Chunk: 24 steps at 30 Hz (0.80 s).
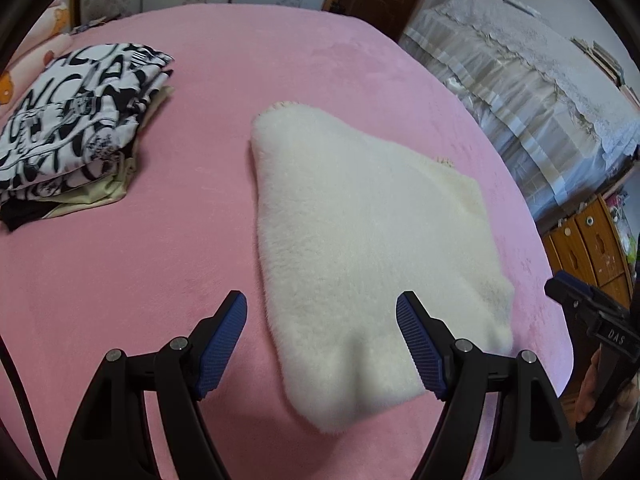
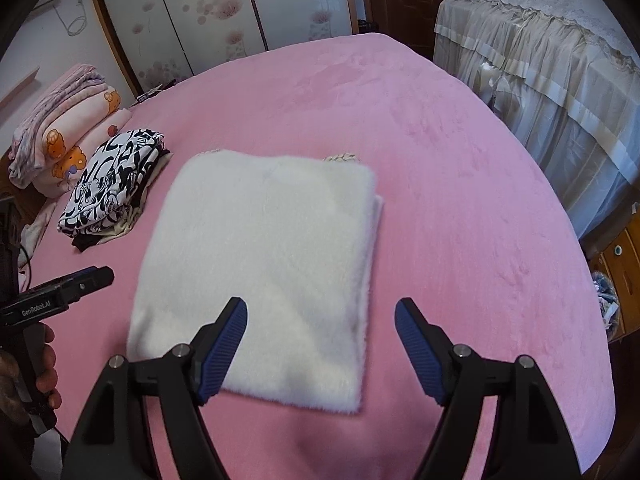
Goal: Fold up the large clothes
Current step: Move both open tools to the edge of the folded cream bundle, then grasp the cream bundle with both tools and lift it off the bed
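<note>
- Apparently the white fleece garment (image 2: 264,264) lies folded into a rectangle mid-frame on the pink bed (image 2: 440,160).
- Left gripper (image 1: 322,340) and right gripper (image 2: 320,344): jaws wide, empty.
- Likely remaining: stacking onto the folded pile (image 2: 112,188), upper left.

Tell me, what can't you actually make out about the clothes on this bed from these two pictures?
- White fluffy garment: folded flat, so its type is hidden in both views.
- Its underside trim: only a sliver peeks out in the right wrist view.
- Folded stack: the black-and-white top piece covers the lower pieces.
- Bedding pile: far off, small, partly cut by the lens edge.
</note>
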Tool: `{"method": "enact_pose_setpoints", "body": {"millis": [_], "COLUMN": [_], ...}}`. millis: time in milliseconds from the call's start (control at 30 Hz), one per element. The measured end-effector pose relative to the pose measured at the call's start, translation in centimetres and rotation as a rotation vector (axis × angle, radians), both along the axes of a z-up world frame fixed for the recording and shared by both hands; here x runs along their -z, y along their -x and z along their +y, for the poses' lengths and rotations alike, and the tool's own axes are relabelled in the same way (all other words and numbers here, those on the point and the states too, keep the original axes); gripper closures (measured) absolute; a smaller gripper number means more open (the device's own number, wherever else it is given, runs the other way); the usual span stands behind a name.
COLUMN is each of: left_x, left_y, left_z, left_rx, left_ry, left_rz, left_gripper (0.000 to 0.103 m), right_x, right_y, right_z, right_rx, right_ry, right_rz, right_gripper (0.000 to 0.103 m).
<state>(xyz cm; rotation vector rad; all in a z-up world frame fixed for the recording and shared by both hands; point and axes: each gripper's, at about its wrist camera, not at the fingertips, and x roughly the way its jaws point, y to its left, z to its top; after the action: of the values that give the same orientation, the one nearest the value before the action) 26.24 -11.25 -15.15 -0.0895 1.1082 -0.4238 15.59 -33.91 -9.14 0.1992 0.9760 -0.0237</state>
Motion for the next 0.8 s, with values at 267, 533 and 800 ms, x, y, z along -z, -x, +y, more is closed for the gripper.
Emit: {"method": "enact_pose_setpoints", "body": {"millis": [267, 533, 800], "left_x": [4.0, 7.2, 9.0], "left_y": [-3.3, -5.2, -5.9], "left_z": [-0.8, -0.5, -0.4], "left_rx": [0.019, 0.03, 0.043], "left_ry": [0.032, 0.12, 0.202], "left_rz": [0.105, 0.169, 0.191], "left_gripper": [0.027, 0.017, 0.009], "right_x": [3.4, 7.8, 10.7], "right_y": [-3.5, -5.2, -6.9], "right_z": [-2.3, -4.4, -5.0], "right_rx": [-0.019, 0.01, -0.027], "right_ry": [-0.121, -0.301, -0.426], "right_rz": [0.069, 0.131, 0.156], "right_gripper": [0.026, 0.026, 0.026]}}
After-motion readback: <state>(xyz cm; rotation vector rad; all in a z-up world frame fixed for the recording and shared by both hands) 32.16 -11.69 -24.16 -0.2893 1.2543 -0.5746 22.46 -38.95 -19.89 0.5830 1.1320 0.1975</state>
